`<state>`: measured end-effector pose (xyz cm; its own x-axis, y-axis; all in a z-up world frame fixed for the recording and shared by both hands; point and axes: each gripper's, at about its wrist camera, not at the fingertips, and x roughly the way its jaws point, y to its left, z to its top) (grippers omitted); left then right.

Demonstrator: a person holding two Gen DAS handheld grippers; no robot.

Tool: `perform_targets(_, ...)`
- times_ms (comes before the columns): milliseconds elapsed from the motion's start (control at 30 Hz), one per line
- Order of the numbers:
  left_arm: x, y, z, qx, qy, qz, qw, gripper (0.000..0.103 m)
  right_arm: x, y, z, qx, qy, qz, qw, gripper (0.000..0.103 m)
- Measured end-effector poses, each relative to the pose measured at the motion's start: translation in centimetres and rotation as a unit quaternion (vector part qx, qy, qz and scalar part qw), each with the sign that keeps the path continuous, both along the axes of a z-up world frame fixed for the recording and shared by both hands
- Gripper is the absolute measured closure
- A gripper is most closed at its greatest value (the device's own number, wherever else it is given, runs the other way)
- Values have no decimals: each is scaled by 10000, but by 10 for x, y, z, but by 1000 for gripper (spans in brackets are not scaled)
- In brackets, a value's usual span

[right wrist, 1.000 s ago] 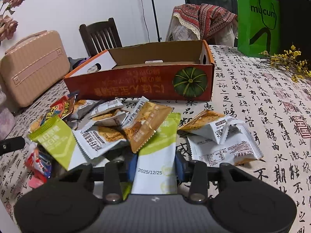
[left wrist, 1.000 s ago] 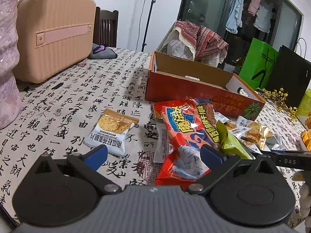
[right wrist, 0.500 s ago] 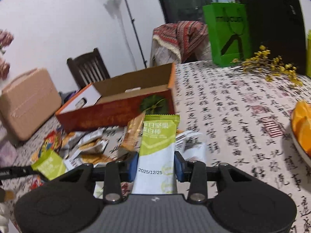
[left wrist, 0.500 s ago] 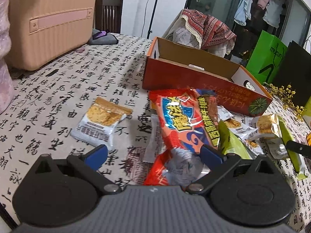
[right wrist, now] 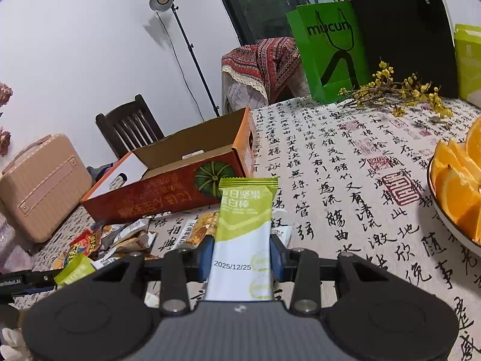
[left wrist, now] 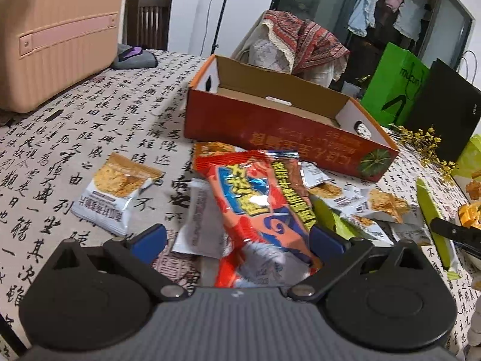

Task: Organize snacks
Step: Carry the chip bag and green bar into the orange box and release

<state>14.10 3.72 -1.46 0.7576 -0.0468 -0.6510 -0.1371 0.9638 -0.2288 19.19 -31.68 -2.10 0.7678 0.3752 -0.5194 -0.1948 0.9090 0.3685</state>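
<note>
Snacks lie heaped on the table (right wrist: 345,156) before the orange box (right wrist: 186,177). Our right gripper (right wrist: 242,254) clamps a green nut bar (right wrist: 245,225); we should carry it level over the box. Our left gripper's (left wrist: 237,239) jaws gape around a red packet (left wrist: 258,207).

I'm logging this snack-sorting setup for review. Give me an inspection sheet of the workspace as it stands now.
Surface: calligraphy-print tablecloth.
Job's things: open orange carton, no snacks seen inside; loose snack packets heaped before it.
Clutter: plate of orange wedges, yellow flower sprig, pink case.
Grippers: right gripper shut on green nut bar; left gripper open around red snack bag.
Cables: nothing seen.
Surroundings: light stand, wooden chair, green paper bag.
</note>
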Motion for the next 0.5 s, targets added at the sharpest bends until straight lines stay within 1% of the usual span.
perform_targets(200,3,-13,-5,-18,76,-183,9998,0,0,-1,-4,72,17,4,10000,65)
perform_targets(300,4,-19,-10,33,143,-237,9996,0,-1,-1,-6,96,25,16,9999,65)
perform_targets(400,7,-21,-16,53,210,-140,9997,0,-2,-1,-7,115,47,32,9999,65)
perform_targets(500,6,-20,-18,67,150,-44,9999,0,-3,0,-8,133,39,52,9999,65)
